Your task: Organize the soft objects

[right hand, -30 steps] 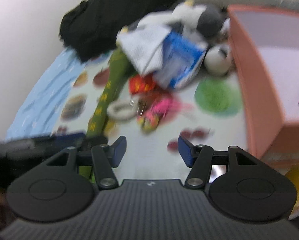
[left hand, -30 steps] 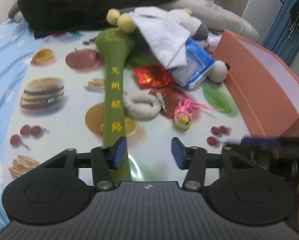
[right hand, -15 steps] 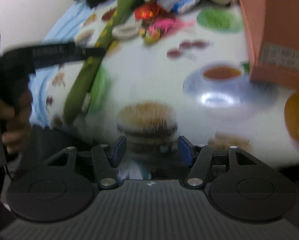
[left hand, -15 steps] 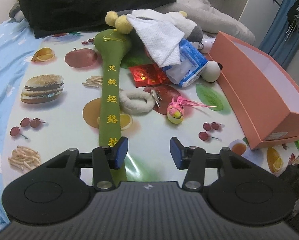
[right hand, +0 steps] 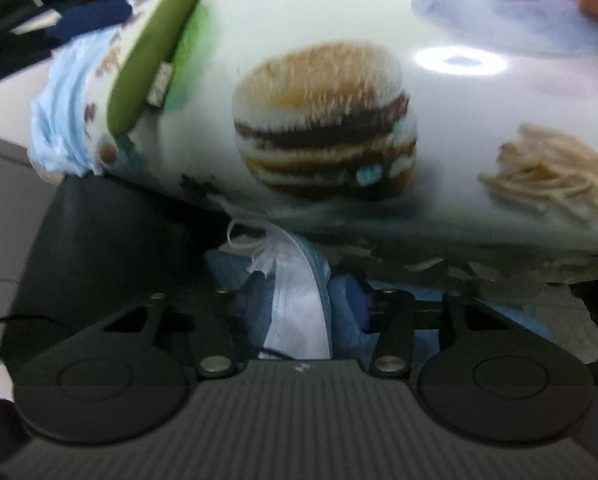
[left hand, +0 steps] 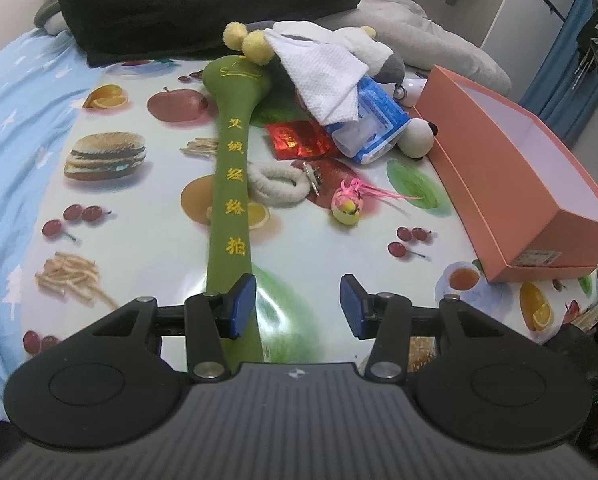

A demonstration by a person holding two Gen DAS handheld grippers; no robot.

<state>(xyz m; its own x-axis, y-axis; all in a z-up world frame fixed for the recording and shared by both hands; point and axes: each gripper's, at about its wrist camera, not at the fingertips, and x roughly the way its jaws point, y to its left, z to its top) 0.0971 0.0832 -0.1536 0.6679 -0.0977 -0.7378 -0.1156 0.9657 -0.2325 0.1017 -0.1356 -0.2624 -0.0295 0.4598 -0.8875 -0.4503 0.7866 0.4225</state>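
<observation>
A long green plush bat with yellow characters (left hand: 230, 184) lies down the table's middle; its end also shows in the right wrist view (right hand: 151, 52). At the far end lie a white cloth (left hand: 323, 76), a blue tissue pack (left hand: 371, 120), a red packet (left hand: 299, 140), a panda plush (left hand: 417, 138), a white fluffy ring (left hand: 277, 184) and a small pink-and-yellow toy (left hand: 347, 206). My left gripper (left hand: 297, 306) is open above the near table edge, its left finger over the bat's handle. My right gripper (right hand: 299, 300) is open, low below the table's front edge, with a white face mask (right hand: 299, 304) between its fingers.
An open orange box (left hand: 511, 168) stands on the table's right side. Black clothing (left hand: 203, 4) and a grey pillow (left hand: 431, 48) lie behind the table. A blue sheet (left hand: 15, 120) is at left. The tablecloth (right hand: 439, 128) hangs over the front edge.
My right gripper has dropped from above the table to below its front edge, where the face mask now sits between its fingers. My left gripper has drawn back slightly.
</observation>
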